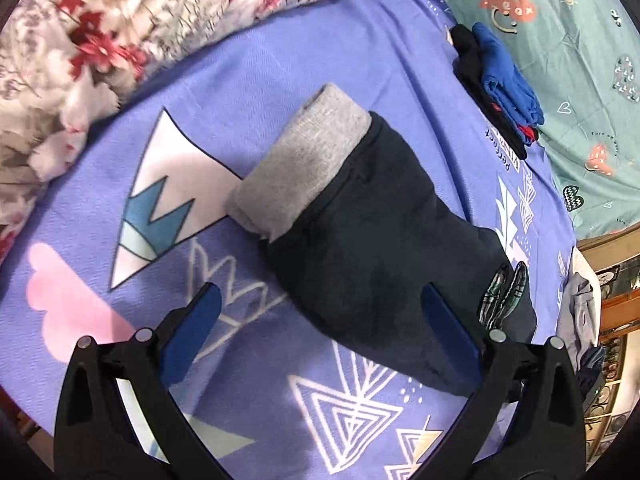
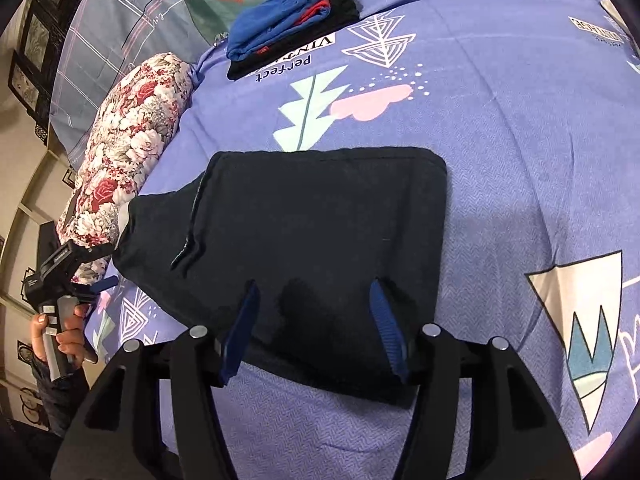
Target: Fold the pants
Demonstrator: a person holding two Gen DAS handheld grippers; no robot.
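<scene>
The dark navy pants (image 1: 380,240) lie folded into a compact rectangle on the purple patterned sheet (image 1: 280,40), with the grey waistband (image 1: 304,168) sticking out at the far end. A plaid pocket lining (image 1: 502,296) shows at one edge. My left gripper (image 1: 320,306) is open wide above the near corner of the pants, one finger over cloth and the other over the sheet. In the right wrist view the pants (image 2: 320,216) fill the middle. My right gripper (image 2: 314,292) hangs open over their near edge, its pads not pressing on the cloth. A hand (image 2: 60,332) holds the left gripper (image 2: 106,282).
A stack of folded blue, red and black clothes (image 1: 500,84) (image 2: 288,24) sits at the far side of the sheet. A rolled floral quilt (image 1: 100,40) (image 2: 128,140) lies along one side. Loose grey clothes (image 1: 580,312) hang at the bed's edge.
</scene>
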